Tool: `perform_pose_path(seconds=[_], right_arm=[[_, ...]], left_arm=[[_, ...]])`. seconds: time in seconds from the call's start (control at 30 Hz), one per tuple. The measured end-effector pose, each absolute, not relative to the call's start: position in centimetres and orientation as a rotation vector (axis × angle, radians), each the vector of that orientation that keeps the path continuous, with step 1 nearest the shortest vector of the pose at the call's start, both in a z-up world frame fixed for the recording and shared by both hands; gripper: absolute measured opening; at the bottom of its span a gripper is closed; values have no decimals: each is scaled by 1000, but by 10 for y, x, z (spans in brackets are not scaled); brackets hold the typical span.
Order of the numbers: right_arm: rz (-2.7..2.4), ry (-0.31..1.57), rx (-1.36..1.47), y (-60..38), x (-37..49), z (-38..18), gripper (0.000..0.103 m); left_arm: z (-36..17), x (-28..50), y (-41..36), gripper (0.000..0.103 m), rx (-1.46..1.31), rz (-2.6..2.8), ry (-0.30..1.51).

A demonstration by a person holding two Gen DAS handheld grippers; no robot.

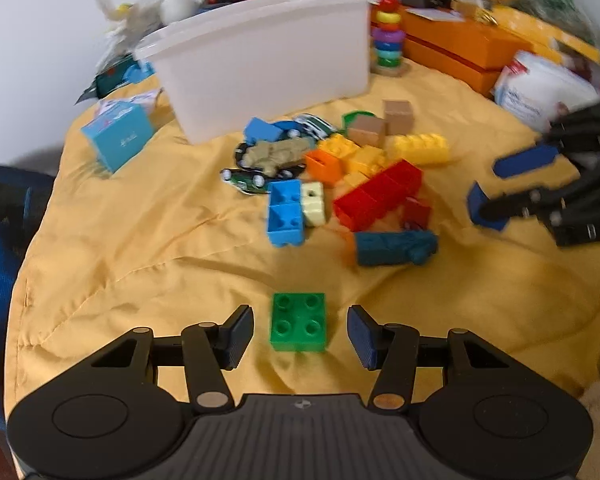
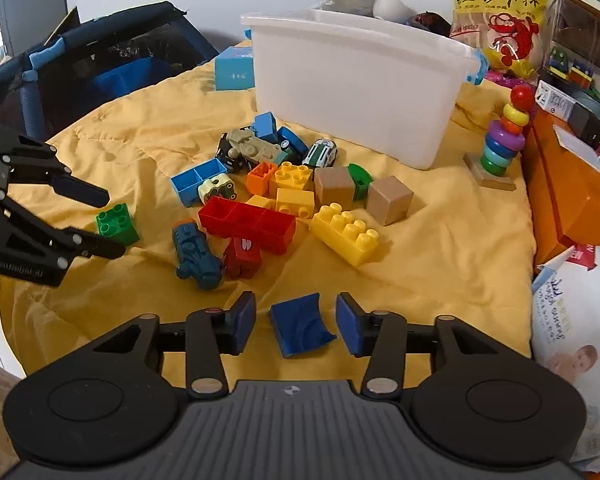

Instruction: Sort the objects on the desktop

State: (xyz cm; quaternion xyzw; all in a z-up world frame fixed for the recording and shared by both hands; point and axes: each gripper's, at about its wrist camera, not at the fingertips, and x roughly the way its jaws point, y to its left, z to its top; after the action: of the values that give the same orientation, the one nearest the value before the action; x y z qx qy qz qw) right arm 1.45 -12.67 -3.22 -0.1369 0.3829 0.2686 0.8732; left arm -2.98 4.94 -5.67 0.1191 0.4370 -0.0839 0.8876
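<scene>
A green four-stud brick [image 1: 298,322] lies on the yellow cloth [image 1: 140,240] between the fingers of my left gripper [image 1: 300,336], which is open and not touching it. In the right wrist view the same green brick [image 2: 118,224] shows between the left gripper's fingers [image 2: 112,224]. A blue curved block [image 2: 300,330] lies between the pads of my right gripper [image 2: 296,324], also open. A pile of bricks and toy cars [image 2: 272,192] sits in front of a white plastic bin [image 2: 360,92]. The right gripper [image 1: 484,188] appears blurred at the right of the left wrist view.
A ring stacker [image 2: 500,148], an orange box [image 2: 572,200] and a white bag [image 2: 576,320] line the right side. A teal box [image 1: 118,136] stands left of the bin. A dark blue mesh frame [image 2: 100,60] rises beyond the cloth's left edge.
</scene>
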Motion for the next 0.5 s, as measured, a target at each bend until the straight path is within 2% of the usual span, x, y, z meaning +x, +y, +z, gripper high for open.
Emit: perform_pose_path(seconds=[0.23, 0.3, 0.33, 0.5], right_arm=[[540, 868, -271, -128, 25, -51, 50], [542, 883, -268, -129, 24, -55, 49], [549, 879, -266, -130, 23, -55, 42], [558, 877, -289, -126, 21, -50, 41]], left_arm=[[-65, -24, 55, 56, 212, -172, 927], [-71, -20, 59, 47, 162, -189, 956], [-73, -19, 61, 35, 131, -196, 963], [-66, -22, 64, 35, 129, -193, 934]])
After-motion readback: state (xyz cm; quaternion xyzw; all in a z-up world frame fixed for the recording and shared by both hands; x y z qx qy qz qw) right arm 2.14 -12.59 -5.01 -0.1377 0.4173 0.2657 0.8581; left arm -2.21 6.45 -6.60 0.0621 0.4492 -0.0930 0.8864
